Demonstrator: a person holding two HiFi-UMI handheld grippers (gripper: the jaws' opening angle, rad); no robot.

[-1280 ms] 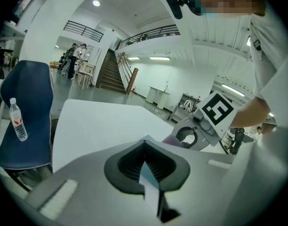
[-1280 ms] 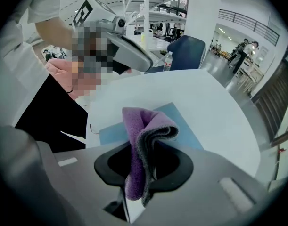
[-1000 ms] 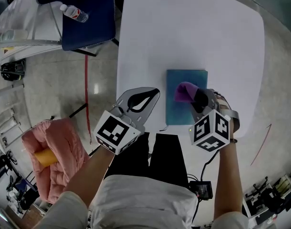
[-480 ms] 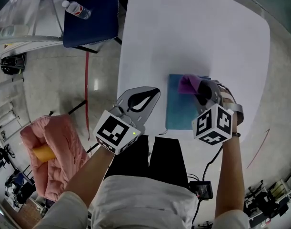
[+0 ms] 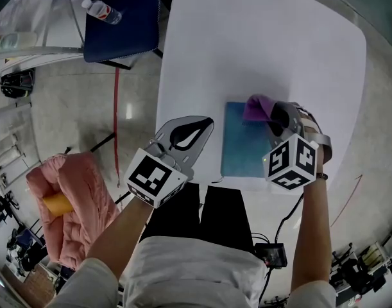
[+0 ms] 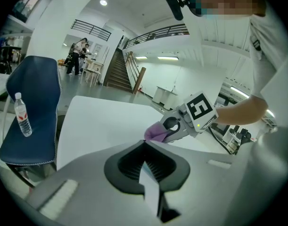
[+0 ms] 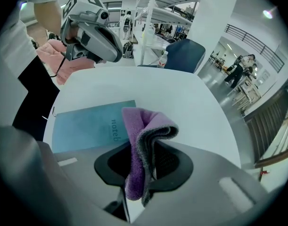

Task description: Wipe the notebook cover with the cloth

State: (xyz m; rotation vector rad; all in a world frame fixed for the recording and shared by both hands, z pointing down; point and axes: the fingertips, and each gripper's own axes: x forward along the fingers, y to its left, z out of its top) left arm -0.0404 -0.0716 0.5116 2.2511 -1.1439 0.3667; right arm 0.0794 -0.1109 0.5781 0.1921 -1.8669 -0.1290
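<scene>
Two grippers are held over the near edge of a white table. A purple cloth is clamped between the jaws of the right gripper, which are closed on its folded layers; part of the fold stands out beyond the jaw tips. A teal notebook is laid flat at the near right of the table, its near edge close to the table's edge. The cloth is seen over the far right corner of the cover, beside the printed lettering. Whether the cloth is pressed onto the cover cannot be told.

The left gripper is held to the left of the notebook, apart from it, over the table's near left edge. Its jaws are brought together at the tips, and nothing is gripped between them.

On the floor to the far left, a dark blue chair is seen with a water bottle lying on its seat.
</scene>
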